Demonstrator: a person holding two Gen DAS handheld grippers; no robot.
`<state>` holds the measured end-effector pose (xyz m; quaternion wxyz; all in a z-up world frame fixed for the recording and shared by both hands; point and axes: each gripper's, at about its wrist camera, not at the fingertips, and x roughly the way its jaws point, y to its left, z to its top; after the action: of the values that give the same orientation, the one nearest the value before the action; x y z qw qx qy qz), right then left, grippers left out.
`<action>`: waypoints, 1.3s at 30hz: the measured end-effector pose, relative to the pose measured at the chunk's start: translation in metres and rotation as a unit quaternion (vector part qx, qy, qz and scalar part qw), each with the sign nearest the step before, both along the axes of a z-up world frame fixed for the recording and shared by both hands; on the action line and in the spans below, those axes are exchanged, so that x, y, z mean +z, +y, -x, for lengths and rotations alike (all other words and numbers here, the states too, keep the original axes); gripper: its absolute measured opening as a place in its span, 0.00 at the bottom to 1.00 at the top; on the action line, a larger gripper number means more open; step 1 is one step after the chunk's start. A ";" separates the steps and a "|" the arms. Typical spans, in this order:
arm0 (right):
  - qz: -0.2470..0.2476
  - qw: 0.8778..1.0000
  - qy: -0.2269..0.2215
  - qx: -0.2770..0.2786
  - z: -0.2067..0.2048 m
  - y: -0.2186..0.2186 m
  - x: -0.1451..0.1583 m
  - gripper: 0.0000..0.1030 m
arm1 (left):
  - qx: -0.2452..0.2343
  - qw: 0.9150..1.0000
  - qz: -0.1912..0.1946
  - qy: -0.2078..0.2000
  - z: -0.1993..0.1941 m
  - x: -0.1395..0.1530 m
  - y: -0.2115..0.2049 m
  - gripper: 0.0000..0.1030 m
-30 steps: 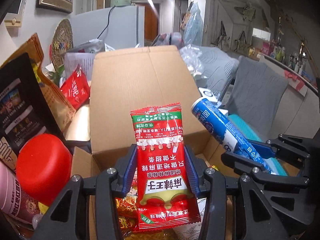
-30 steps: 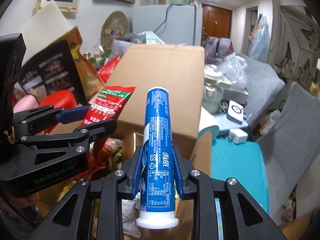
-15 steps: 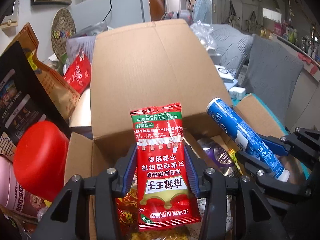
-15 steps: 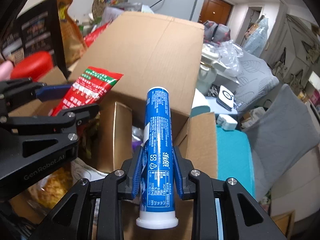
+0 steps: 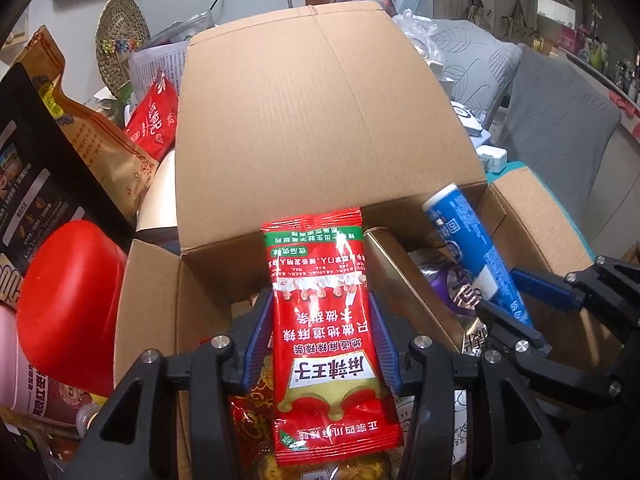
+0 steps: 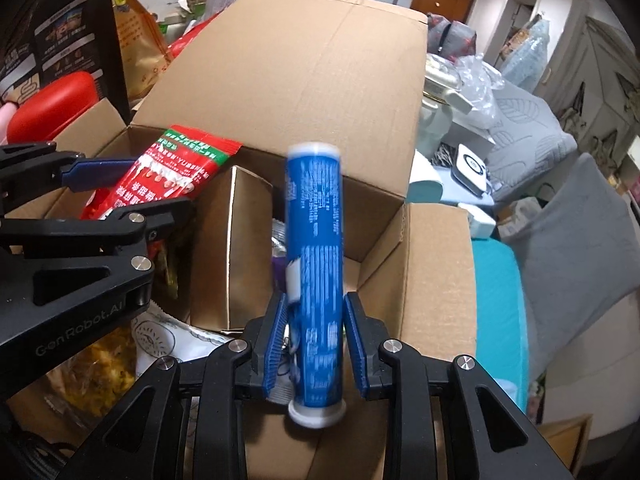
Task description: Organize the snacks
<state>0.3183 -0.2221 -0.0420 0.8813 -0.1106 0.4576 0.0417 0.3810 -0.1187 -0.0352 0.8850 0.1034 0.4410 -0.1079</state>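
Left gripper (image 5: 322, 344): its jaws are opening. The red snack packet (image 5: 328, 320) is sitting between the blue pads, and narrow gaps are showing on both sides, so the pads are not pressing on it.
Right gripper (image 6: 316, 338): its jaws are opening. The blue tube (image 6: 316, 276) is standing between the pads, blurred, with a visible gap on each side; it is no longer clamped.
Red snack packet: it is standing upright between the left fingers, over the near left part of the cardboard box (image 5: 320, 92), printed face toward the camera, text upside down. In the right wrist view it is appearing at the left (image 6: 160, 176), leaning over the box opening.
Blue tube: it is pointing away from the right wrist camera, white cap nearest the lens, far end over the box interior. In the left wrist view it is lying at a slant on the right (image 5: 472, 256), above the box contents.
Cardboard box: it is standing open, the far flap raised upright and the side flaps (image 6: 436, 264) folded outward.
Box contents: a gold carton (image 6: 232, 248) is standing near the middle; a purple wrapper (image 5: 452, 280) and a yellow snack bag (image 6: 100, 356) are lying around it.
Surroundings: a red lid (image 5: 68, 312) and a brown paper bag (image 5: 92, 140) are sitting outside the box, to its left.
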 end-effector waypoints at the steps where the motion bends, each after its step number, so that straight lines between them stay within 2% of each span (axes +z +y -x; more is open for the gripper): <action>1: -0.002 1.000 0.000 -0.001 0.001 0.000 0.001 0.34 | 0.002 1.000 -0.001 0.003 0.000 0.000 0.000 0.47; 3: -0.010 1.000 -0.003 0.001 0.003 -0.001 0.004 0.39 | 0.008 1.000 -0.002 0.009 0.001 0.000 0.000 0.49; 6: -0.014 1.000 -0.017 -0.004 0.008 -0.003 0.013 0.40 | 0.015 1.000 0.001 0.003 0.004 0.004 0.002 0.55; 8: -0.014 1.000 -0.026 -0.009 0.011 -0.004 0.018 0.44 | 0.023 1.000 0.002 -0.008 0.007 0.010 0.004 0.64; 9: -0.016 0.999 -0.030 -0.011 0.013 -0.005 0.021 0.47 | 0.026 1.000 0.002 -0.014 0.009 0.014 0.005 0.65; 25: -0.032 0.994 -0.102 -0.034 0.054 -0.012 0.087 0.48 | 0.019 0.995 0.030 -0.089 0.059 0.091 0.012 0.65; 39: -0.040 0.980 -0.192 -0.035 0.134 -0.005 0.154 0.54 | -0.001 0.984 0.070 -0.164 0.140 0.155 0.033 0.65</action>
<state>0.1843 -0.2273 0.1121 0.9575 -0.0649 0.2810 0.0069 0.2411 -0.0853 0.1197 0.9503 0.0582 0.2810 -0.1203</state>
